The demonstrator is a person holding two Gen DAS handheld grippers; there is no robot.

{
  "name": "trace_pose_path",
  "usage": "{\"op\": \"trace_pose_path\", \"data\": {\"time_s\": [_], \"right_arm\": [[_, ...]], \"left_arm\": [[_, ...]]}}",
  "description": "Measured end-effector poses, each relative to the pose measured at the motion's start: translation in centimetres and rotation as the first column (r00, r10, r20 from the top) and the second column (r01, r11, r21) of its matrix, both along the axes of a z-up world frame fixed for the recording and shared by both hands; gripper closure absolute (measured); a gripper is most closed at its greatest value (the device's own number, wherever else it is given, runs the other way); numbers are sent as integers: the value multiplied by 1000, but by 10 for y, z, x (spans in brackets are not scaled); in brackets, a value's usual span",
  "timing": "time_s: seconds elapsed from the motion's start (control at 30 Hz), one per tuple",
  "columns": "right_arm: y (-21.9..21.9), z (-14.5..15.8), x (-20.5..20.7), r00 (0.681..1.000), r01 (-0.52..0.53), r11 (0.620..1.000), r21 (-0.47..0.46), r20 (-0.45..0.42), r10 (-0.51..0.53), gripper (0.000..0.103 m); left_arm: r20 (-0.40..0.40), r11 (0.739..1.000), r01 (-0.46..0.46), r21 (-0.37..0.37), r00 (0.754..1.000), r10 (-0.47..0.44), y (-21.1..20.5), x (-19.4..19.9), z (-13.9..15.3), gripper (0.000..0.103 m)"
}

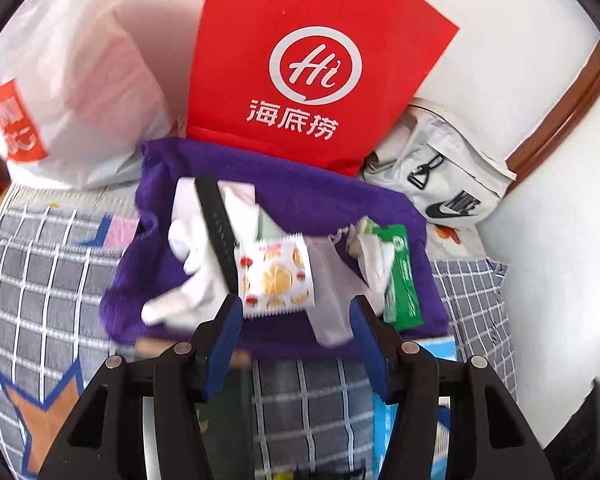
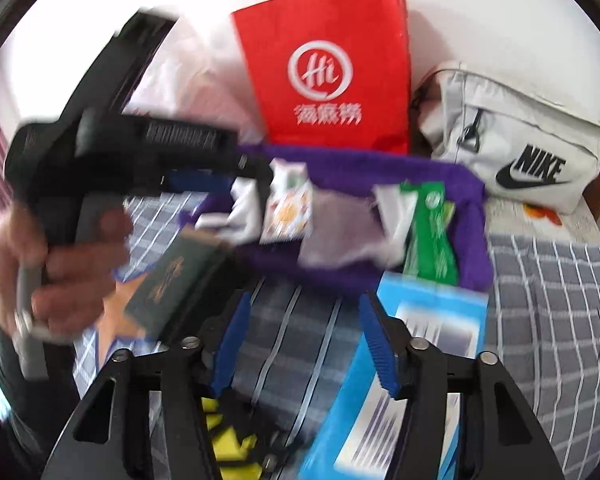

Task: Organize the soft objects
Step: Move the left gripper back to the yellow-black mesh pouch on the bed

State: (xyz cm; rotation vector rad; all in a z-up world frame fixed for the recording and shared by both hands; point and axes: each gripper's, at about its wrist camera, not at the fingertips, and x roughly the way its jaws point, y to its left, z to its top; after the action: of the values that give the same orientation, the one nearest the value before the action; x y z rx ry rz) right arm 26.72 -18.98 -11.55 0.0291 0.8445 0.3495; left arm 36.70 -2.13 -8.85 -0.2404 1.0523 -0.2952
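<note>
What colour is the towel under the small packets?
Purple: the towel shows best in the left wrist view.

Your left tongs (image 1: 296, 316) stand wide open, blue pads (image 1: 228, 328) apart, nothing between them. Your right tongs (image 2: 304, 320) open too, empty. Your left hand (image 2: 60, 264) wraps the handle, fingers curled around it, dark sleeve at your wrist.

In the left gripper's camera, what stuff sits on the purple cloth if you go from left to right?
White glove → black strap → fruit-print snack packet → clear plastic wrapper → green packet, all lying on the purple towel.
</note>
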Motion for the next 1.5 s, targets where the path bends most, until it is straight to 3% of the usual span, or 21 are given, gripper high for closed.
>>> {"op": "trace_pose_path", "data": {"time_s": [0.17, 0.43, 0.73, 0.8, 0.83, 0.87, 0.97, 1.3, 1.5], "right_arm": [[20, -25, -40, 996, -75, 996, -46, -41, 73, 74], [49, -58, -69, 992, -107, 989, -101, -78, 99, 76], [59, -80, -61, 995, -70, 980, -186, -82, 55, 74], [61, -80, -60, 996, -61, 979, -194, -72, 47, 75], [62, -80, -60, 996, -61, 978, -200, -71, 48, 79], [62, -79, -61, 997, -61, 978, -199, -66, 49, 91], [55, -73, -65, 998, -48, 980, -193, -53, 39, 98], [25, -41, -99, 1000, -6, 997, -77, 17, 7, 100], [-1, -30, -130, 999, 21, 997, -68, 27, -20, 100]], "left_arm": [[10, 999, -17, 48, 1000, 17, 16, -37, -2, 50], [20, 998, -58, 33, 998, 58, 54, -97, -12, 50], [14, 995, -101, -2, 995, 101, 82, -143, -27, 50], [9, 995, -98, -8, 995, 98, 84, -149, -30, 50], [7, 995, -98, -10, 995, 98, 85, -152, -31, 50], [3, 995, -100, -9, 995, 100, 85, -154, -33, 50], [-7, 995, -98, -1, 995, 98, 85, -159, -38, 50], [-88, 998, -63, 11, 994, 63, 60, -168, -68, 50], [-130, 999, -46, -10, 990, 45, 37, -169, -81, 50]]}}
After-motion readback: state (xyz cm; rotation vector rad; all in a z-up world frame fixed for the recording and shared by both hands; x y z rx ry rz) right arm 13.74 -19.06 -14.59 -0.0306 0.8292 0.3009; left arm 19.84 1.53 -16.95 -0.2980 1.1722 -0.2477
